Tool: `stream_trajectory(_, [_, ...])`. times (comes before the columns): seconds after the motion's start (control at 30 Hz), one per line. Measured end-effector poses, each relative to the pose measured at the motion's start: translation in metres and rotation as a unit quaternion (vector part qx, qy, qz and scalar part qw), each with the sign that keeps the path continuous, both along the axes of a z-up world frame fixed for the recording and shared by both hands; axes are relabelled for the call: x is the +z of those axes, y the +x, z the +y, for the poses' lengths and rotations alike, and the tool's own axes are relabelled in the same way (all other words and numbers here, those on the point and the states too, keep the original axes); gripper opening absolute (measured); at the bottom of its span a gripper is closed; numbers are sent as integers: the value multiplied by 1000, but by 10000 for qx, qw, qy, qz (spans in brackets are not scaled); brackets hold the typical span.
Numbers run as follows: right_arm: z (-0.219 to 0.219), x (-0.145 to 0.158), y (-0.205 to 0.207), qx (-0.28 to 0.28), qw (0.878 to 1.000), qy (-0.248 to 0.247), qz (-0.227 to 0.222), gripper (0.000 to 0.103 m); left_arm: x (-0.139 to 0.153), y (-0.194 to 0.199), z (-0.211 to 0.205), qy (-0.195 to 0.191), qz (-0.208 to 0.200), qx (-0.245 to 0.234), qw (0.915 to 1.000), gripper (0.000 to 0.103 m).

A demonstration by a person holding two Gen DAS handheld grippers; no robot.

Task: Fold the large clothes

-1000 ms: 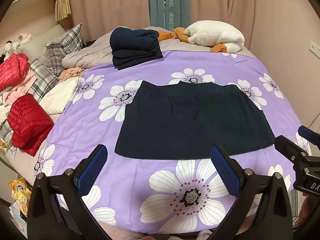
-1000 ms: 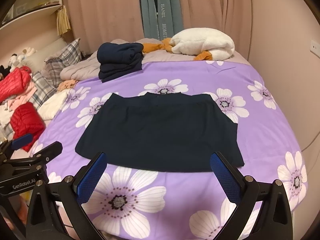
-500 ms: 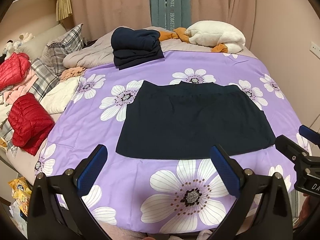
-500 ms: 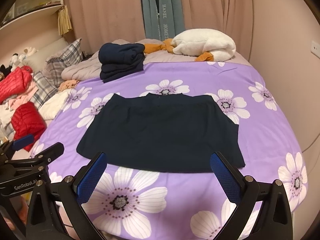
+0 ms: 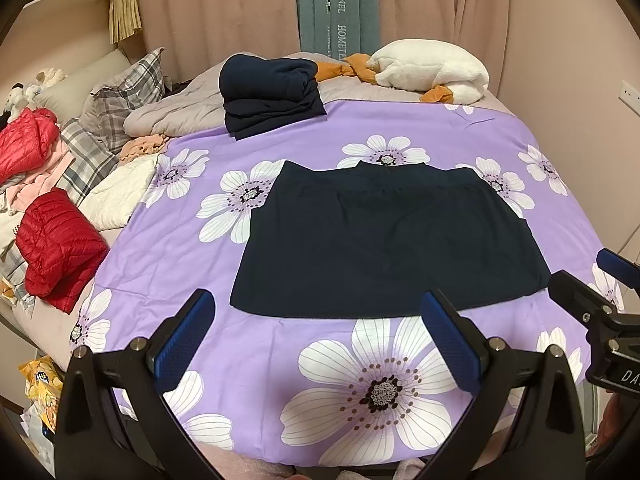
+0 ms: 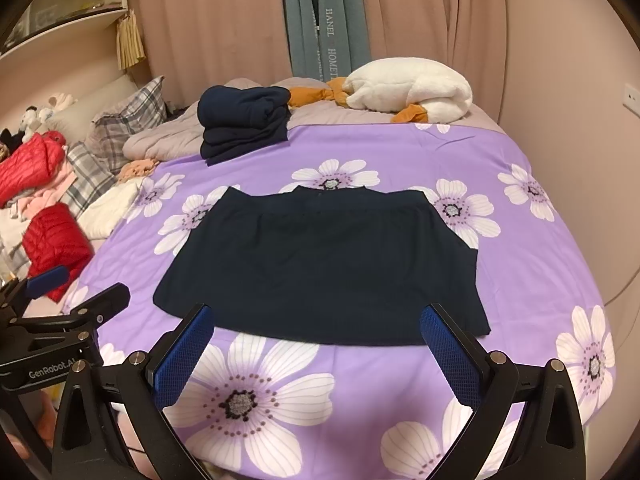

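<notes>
While the dark navy garment (image 5: 384, 240) lies flat mid-bed on the purple flowered cover (image 5: 180, 240), its long axis runs left to right — collar edge away from me. I hold my left claw (image 5: 320, 340) and right claw (image 6: 316, 352) wide open, empty, above the near hem.

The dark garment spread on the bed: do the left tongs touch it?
Apart. In the left wrist view, purple cover shows between the open left tongs and the dark garment.
</notes>
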State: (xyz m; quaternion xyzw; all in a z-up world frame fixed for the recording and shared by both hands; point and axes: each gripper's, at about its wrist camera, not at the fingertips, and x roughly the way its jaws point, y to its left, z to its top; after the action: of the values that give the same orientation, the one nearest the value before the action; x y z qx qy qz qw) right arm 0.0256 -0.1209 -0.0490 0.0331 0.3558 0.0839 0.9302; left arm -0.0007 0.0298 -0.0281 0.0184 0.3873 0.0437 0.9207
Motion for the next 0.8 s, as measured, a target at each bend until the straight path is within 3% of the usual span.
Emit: stream_trajectory(0.8, [-4,-4,3,18,10000,39,31,102,-1,3,-1,-61,41,-42,10000,103])
